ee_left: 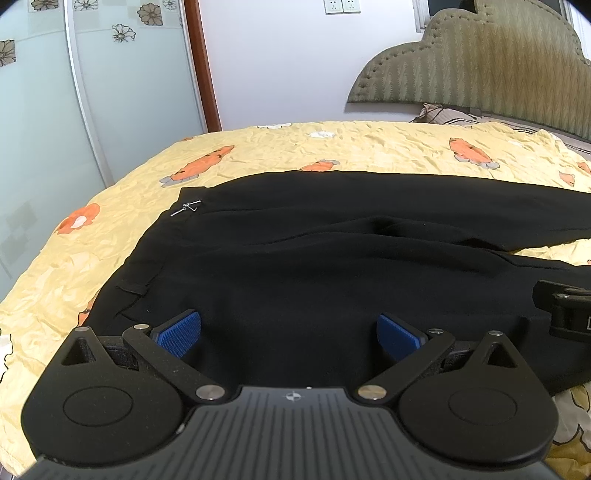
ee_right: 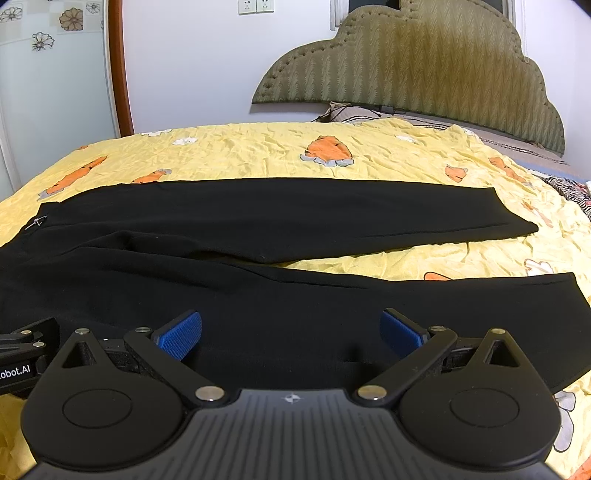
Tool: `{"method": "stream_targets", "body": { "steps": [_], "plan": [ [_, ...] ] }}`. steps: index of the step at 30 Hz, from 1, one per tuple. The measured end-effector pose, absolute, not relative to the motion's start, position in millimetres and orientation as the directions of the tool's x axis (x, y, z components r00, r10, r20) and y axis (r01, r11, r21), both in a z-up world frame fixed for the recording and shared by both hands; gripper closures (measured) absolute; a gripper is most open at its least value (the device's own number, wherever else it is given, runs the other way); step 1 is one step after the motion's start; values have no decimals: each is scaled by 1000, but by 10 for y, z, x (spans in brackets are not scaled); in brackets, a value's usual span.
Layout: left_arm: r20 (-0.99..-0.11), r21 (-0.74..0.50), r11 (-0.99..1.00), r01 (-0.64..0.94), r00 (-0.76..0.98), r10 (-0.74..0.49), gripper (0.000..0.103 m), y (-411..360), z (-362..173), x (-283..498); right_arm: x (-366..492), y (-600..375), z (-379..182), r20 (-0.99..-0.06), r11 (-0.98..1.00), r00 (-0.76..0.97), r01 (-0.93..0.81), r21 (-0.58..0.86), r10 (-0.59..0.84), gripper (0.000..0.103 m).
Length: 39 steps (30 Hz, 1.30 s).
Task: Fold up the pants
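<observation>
While both tongs, left (ee_left: 289, 334) and right (ee_right: 290, 334), gape wide over the near leg, the black pants (ee_right: 258, 221) lie flat on the bed (ee_right: 258, 147), long axis left–right, waistband left, hems right.

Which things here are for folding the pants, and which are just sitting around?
For the job:
- long black fabric pants, spread flat
- left tongs, open
- right tongs, open

Just there:
- yellow carrot-print bedsheet
- green padded headboard
- white wall sockets
- frosted flower-pattern sliding door
</observation>
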<state>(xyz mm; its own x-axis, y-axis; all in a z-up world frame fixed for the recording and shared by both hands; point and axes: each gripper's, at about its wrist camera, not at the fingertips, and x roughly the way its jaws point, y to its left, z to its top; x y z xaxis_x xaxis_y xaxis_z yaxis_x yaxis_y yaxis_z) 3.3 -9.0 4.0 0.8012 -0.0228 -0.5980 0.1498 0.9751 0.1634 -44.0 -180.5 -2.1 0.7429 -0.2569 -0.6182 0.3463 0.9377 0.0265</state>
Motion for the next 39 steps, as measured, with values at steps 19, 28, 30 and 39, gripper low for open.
{"method": "stream_targets", "body": {
  "steps": [19, 28, 30, 39],
  "plan": [
    [-561, 172, 984, 47, 825, 59, 0, 713, 311, 692, 364, -1251, 404, -519, 999, 854, 2, -53, -29, 0],
    [-535, 205, 978, -29, 834, 137, 1, 1236, 466, 1184, 1351, -880, 419, -582, 945, 784, -318, -82, 214, 0],
    [-539, 192, 981, -24, 833, 125, 1, 1274, 492, 1269, 1584, -797, 376, -593, 917, 768, -380, -119, 242, 0],
    [-639, 178, 973, 148, 769, 0, 10, 1499, 455, 2009, 2569, -852, 294, -607, 825, 650, -565, 17, 457, 20]
  ]
}}
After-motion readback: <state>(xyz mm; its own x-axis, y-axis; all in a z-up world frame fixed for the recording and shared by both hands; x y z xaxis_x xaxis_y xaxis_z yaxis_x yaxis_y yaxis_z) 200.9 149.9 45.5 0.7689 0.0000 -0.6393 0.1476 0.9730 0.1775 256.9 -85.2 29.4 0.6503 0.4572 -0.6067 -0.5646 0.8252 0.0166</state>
